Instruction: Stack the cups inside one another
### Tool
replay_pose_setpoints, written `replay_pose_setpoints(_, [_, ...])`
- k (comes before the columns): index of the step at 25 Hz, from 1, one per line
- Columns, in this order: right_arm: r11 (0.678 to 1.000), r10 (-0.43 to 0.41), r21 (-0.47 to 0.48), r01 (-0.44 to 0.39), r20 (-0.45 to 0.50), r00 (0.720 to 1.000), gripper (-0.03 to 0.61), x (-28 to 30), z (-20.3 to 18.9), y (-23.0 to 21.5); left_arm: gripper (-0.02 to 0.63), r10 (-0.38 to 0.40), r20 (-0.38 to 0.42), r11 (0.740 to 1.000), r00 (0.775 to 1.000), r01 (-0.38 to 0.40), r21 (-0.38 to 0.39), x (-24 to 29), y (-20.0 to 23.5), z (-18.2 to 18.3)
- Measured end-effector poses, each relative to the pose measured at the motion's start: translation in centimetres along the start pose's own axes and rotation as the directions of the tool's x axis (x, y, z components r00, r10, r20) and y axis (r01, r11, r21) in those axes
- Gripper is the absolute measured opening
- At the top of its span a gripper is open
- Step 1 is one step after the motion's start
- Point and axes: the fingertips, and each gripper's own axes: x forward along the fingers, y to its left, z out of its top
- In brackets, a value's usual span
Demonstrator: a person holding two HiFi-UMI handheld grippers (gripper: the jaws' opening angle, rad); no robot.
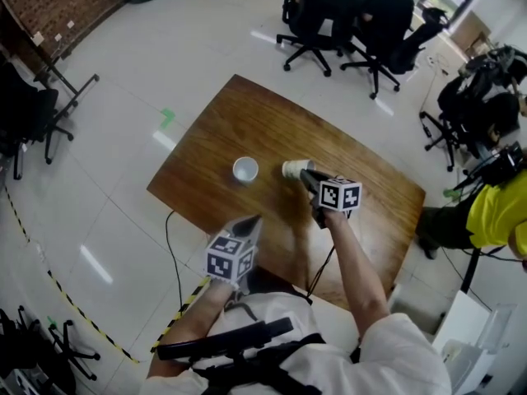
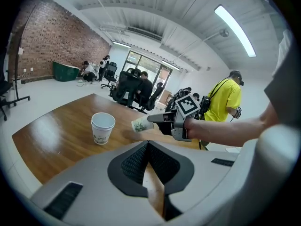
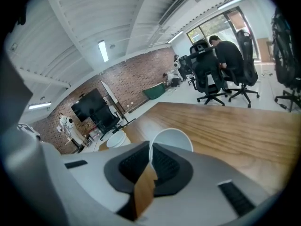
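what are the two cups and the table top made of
The upright cup: probably paper, matte white, thin rim, faint greenish print on the side.
The sideways cup: apparently the same paper, matte, with similar print.
The table: wood or wood-look veneer, brown with streaky grain and a soft sheen; which one is unclear.

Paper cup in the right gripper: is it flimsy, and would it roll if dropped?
Probably light: the paper cup hangs sideways from the pinch of the right gripper on one wall. That thin wall would likely dent under a harder squeeze. Being tapered, it would probably roll in a curve.
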Motion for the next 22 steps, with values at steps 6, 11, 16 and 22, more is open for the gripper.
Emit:
replay_pose_setpoints(6, [0.997, 0.034, -0.067, -0.033, 0.018, 0.999, 0.021, -0.7, 2.0, 4.1, -0.009, 0.003, 0.042, 1.0, 0.999, -0.003, -0.004, -2.0, 0.6, 0.7])
replay_pose_setpoints(11, [0.988, 0.074, -0.142, -0.069, 0.032, 0.997, 0.021, -1.1, 3.9, 7.7, -0.009, 0.008, 0.079, 1.0, 0.997, -0.007, -0.008, -3.2, 0.6, 1.2])
replay_pose_setpoints(16, [0.972, 0.108, -0.212, -0.102, 0.015, 0.994, 0.021, -0.2, 4.5, 10.3, -0.009, 0.024, 0.113, 1.0, 0.993, -0.022, -0.012, -4.3, 1.4, 1.5])
replay_pose_setpoints(22, [0.938, 0.128, -0.32, -0.137, -0.048, 0.991, 0.021, 1.3, 4.6, 14.6, -0.009, 0.045, 0.154, 0.999, 0.987, -0.041, -0.029, -6.4, 2.2, 2.0])
